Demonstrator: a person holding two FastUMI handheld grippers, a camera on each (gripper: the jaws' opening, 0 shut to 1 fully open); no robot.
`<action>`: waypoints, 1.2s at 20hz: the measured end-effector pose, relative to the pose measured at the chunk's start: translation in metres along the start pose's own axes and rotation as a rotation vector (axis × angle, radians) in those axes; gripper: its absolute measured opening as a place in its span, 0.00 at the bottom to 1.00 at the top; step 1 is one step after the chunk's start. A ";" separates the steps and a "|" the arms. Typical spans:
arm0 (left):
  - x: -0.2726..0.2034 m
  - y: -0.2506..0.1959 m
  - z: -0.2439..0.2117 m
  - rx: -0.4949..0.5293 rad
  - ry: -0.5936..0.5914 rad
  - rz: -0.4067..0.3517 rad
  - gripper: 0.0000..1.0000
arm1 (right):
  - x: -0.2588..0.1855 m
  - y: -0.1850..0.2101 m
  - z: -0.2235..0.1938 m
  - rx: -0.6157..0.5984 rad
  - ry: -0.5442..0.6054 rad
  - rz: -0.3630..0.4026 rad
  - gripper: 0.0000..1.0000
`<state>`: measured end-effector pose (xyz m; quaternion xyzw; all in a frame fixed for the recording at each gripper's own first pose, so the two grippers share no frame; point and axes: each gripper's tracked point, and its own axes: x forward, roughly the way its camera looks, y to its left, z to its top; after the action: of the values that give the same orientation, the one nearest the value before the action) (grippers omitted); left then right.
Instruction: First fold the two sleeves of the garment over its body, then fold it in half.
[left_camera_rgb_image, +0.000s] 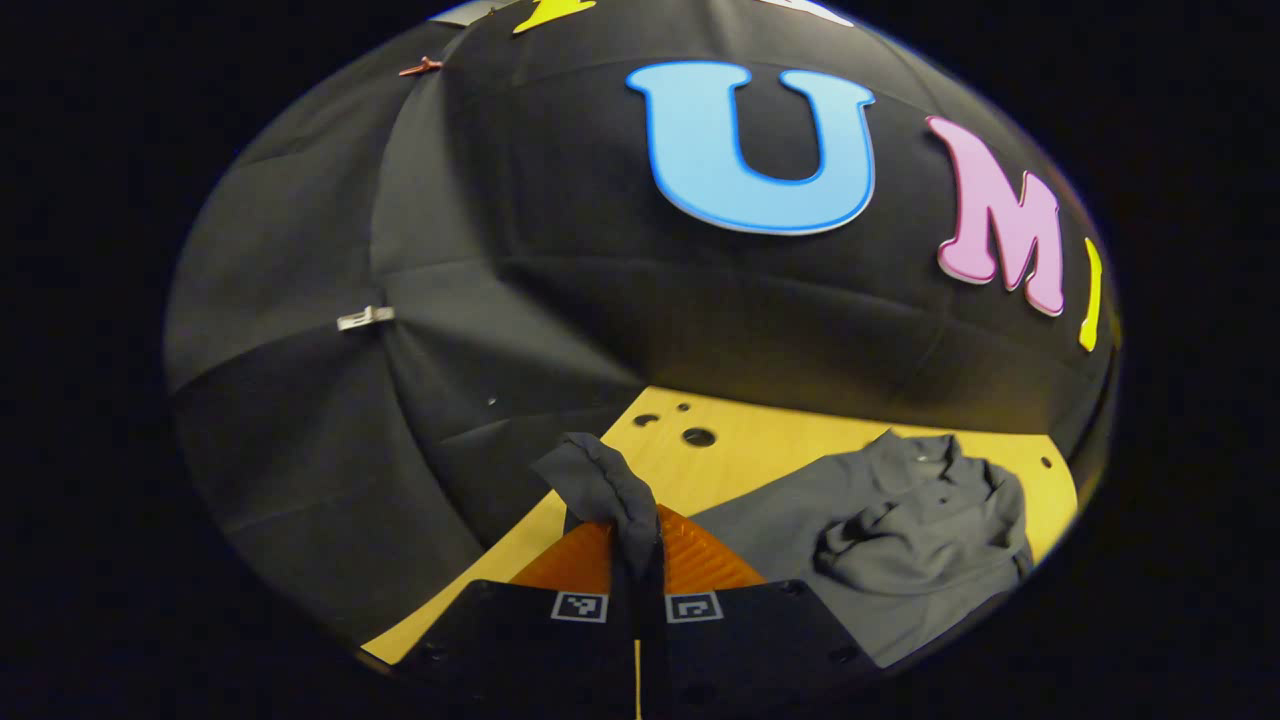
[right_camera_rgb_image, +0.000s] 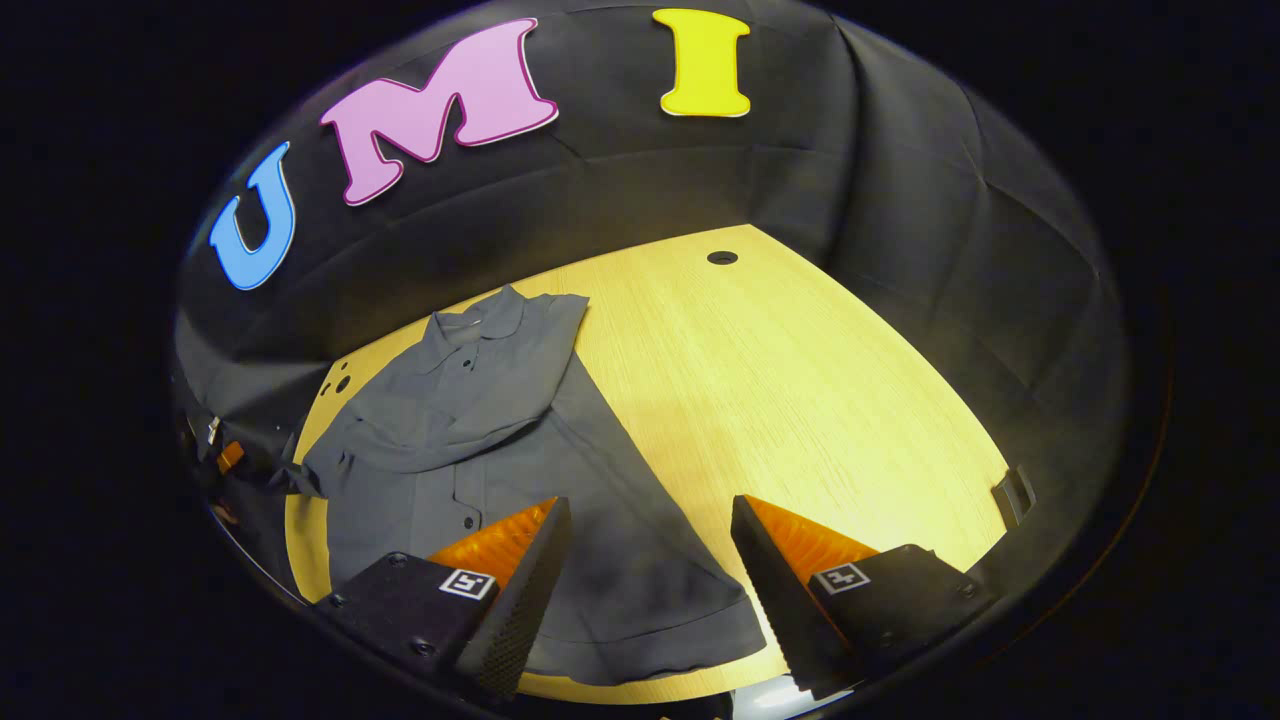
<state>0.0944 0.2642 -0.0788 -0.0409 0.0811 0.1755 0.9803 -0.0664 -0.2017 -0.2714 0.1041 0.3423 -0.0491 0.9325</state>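
Note:
A dark grey collared shirt (right_camera_rgb_image: 560, 470) lies flat on the yellow wooden table (right_camera_rgb_image: 800, 400), collar toward the booth wall. One sleeve (right_camera_rgb_image: 440, 425) lies folded across its chest; in the left gripper view that sleeve (left_camera_rgb_image: 880, 550) looks bunched on the shirt body (left_camera_rgb_image: 760, 520). My left gripper (left_camera_rgb_image: 637, 530) is shut on the other sleeve (left_camera_rgb_image: 605, 480), which stands up from between its fingers above the table's left part. My right gripper (right_camera_rgb_image: 645, 560) hangs open over the shirt's lower hem, with its fingers (right_camera_rgb_image: 525, 570) apart and nothing between them.
The table (left_camera_rgb_image: 760, 440) has small round holes (left_camera_rgb_image: 698, 437) near the wall, and another hole (right_camera_rgb_image: 722, 257) at the far edge. Black cloth walls close in on all sides. Bare wood lies to the right of the shirt. A small dark clip (right_camera_rgb_image: 1013, 492) sits at the table's right edge.

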 end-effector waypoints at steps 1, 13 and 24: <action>0.000 -0.018 0.009 0.006 -0.010 -0.026 0.07 | 0.002 -0.003 0.000 0.004 0.003 0.002 0.99; -0.008 -0.259 0.018 0.006 0.058 -0.407 0.06 | 0.025 -0.023 -0.014 -0.003 0.067 0.055 0.99; -0.023 -0.425 -0.039 0.002 0.232 -0.640 0.07 | 0.028 -0.041 -0.040 0.010 0.137 0.075 0.99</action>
<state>0.2168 -0.1447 -0.0915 -0.0831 0.1751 -0.1470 0.9700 -0.0769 -0.2330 -0.3255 0.1245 0.4009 -0.0085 0.9076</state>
